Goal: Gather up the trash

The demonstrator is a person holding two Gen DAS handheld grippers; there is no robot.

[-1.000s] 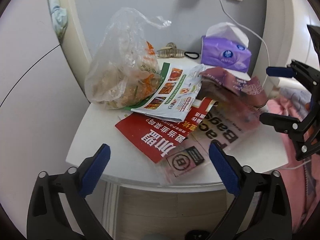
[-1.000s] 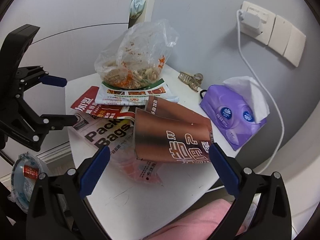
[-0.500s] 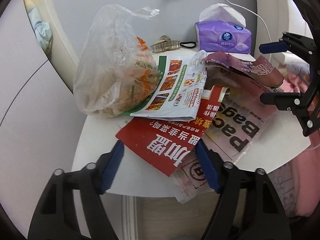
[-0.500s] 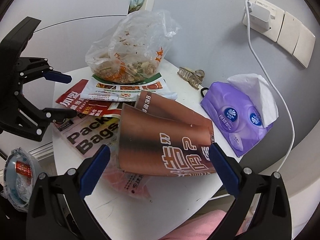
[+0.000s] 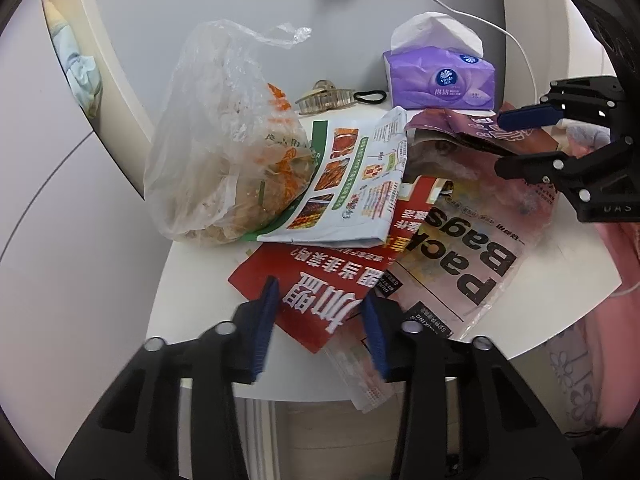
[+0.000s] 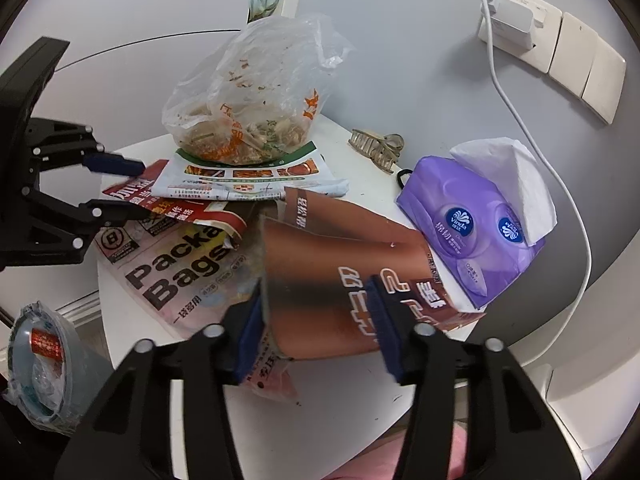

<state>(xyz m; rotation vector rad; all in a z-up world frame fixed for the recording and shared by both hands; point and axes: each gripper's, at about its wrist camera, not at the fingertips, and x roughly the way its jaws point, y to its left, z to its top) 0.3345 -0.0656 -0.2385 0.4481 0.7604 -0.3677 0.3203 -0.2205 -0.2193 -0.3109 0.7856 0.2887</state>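
Observation:
Trash lies piled on a small white round table point(image 5: 192, 280). A red printed wrapper point(image 5: 320, 280) lies at the table's near edge, and my left gripper point(image 5: 320, 320) straddles its corner, jaws partly closed with a gap. My right gripper point(image 6: 316, 320) straddles the end of a brown foil bag point(image 6: 340, 272), jaws narrowed around it, also seen in the left wrist view point(image 5: 480, 132). A pink "Pack Bags" pouch point(image 6: 172, 272), a white-green leaflet point(image 5: 352, 184) and a clear plastic bag of food scraps point(image 5: 224, 160) lie beside them.
A purple tissue pack point(image 6: 472, 232), a hair claw point(image 6: 376, 146) and a black hair tie point(image 5: 370, 97) sit at the back by the wall. A charger cable point(image 6: 520, 120) hangs from the wall socket. A lined bin point(image 6: 40, 364) stands on the floor at left.
Both grippers have moved forward onto the pile and narrowed: the left over the red wrapper's corner, the right around the brown foil bag's end.

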